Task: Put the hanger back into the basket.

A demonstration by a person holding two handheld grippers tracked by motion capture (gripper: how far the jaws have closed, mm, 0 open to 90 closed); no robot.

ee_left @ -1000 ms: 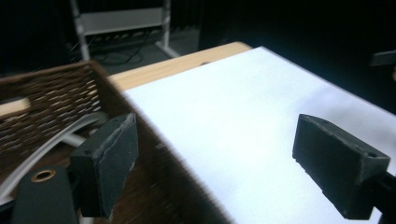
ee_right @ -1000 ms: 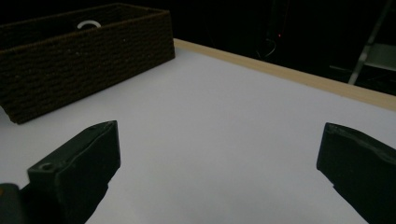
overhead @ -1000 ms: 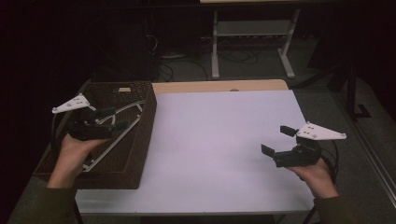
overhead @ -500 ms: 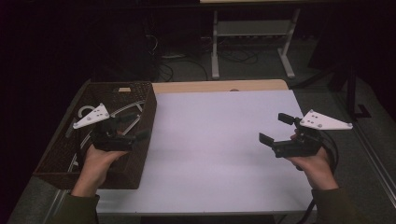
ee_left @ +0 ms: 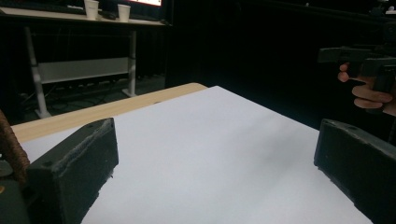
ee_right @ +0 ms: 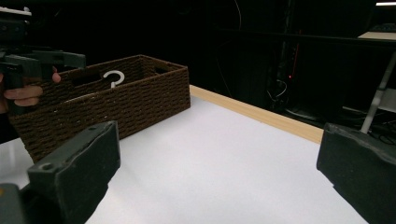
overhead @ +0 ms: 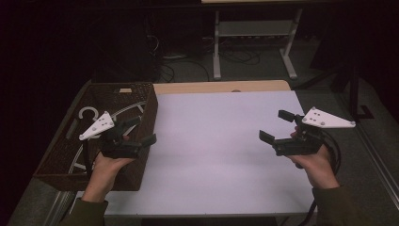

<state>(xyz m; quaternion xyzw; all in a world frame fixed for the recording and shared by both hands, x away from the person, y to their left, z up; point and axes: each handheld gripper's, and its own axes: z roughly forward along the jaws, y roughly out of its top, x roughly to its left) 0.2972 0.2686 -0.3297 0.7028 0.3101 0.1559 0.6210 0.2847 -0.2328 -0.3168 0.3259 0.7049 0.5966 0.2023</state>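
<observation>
Both jaws spread wide, empty: left gripper over the brown woven wicker basket at nine o'clock, its jaws just opened; right gripper at three o'clock above the white table.

Each hand carries a black two-jaw tool. The left gripper has a pistol-shaped black body topped by a pale grey three-cornered plate with small dark holes. The right gripper bears a matching plate, also dotted with holes, and a black cable loops from its rear. Seen close, the fingers are thick, blocky slabs of matt dark grey with rough, slightly frayed edges and a small round screw recess near the upper corner. Dark olive-green sleeves cover both forearms down to the wrists.
</observation>
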